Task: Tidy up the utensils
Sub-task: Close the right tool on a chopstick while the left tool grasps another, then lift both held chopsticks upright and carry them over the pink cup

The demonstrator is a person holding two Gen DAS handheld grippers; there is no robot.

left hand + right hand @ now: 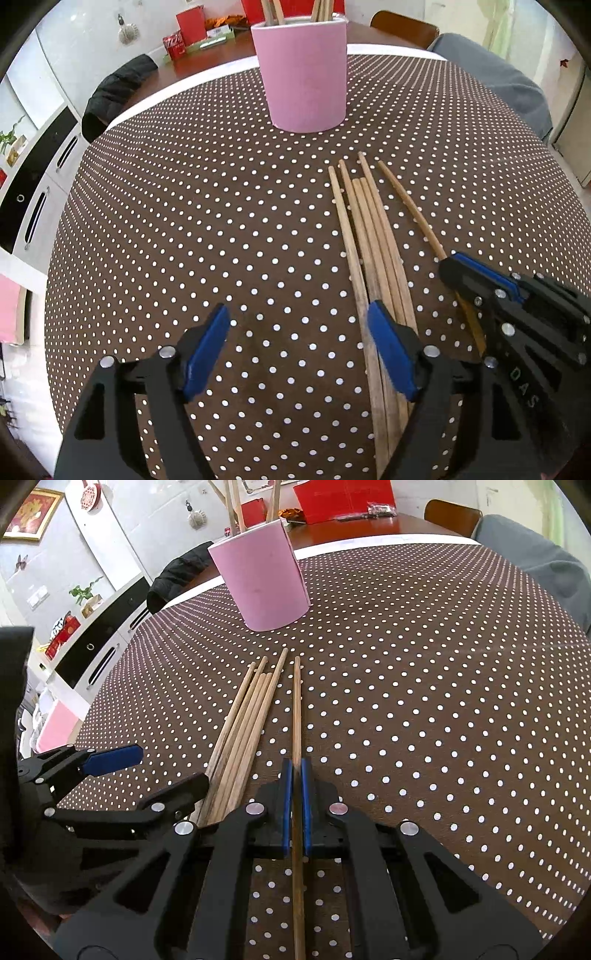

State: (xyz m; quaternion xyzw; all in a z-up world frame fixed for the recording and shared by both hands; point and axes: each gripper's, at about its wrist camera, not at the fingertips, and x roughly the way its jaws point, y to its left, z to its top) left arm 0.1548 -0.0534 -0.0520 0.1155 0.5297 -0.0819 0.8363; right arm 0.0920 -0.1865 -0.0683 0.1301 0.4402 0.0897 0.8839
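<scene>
Polka-dot tablecloth (pixel 424 701), pale slender wooden chopsticks (pixel 243 731), pink holder (pixel 262 583)

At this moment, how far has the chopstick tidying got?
Partly done. Some chopsticks already stand in the pink holder. In hand: the right gripper has its jaws shut on a single chopstick lying apart from the rest. Left: a bundle of loose chopsticks on the dotted tablecloth; the left gripper is open beside it, holding nothing.

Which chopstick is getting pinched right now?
The lone chopstick lying apart to the right of the bundle of chopsticks. The right hand-held gripper is shut on it; the others lie loose.
</scene>
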